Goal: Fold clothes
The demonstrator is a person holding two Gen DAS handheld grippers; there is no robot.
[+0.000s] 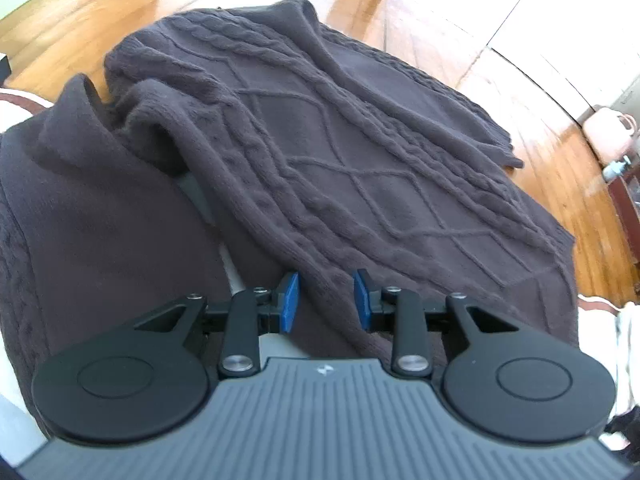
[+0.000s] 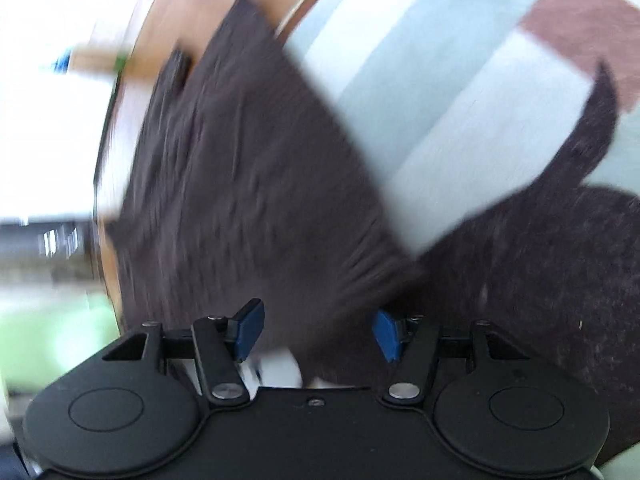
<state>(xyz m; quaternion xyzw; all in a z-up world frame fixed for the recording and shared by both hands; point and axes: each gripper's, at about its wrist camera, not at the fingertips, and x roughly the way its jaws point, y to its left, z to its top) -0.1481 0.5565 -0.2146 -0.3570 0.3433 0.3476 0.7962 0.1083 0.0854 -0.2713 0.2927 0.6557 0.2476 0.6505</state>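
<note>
Polished wooden floor [image 1: 400, 12] | dark brown cable-knit sweater [image 1: 360, 168] partly folded, more folding left | left gripper [image 1: 326, 304] jaws apart, empty | right gripper [image 2: 318, 330] jaws apart, blurred.

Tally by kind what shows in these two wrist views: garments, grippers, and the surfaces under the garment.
Dark brown cable-knit sweaters: 1
Grippers, both with jaws apart: 2, the left gripper and the right gripper
Wooden floors: 1
Striped rugs: 1
Total: 5

Glossy wood floor [image 1: 440, 20], bright glare.
</note>
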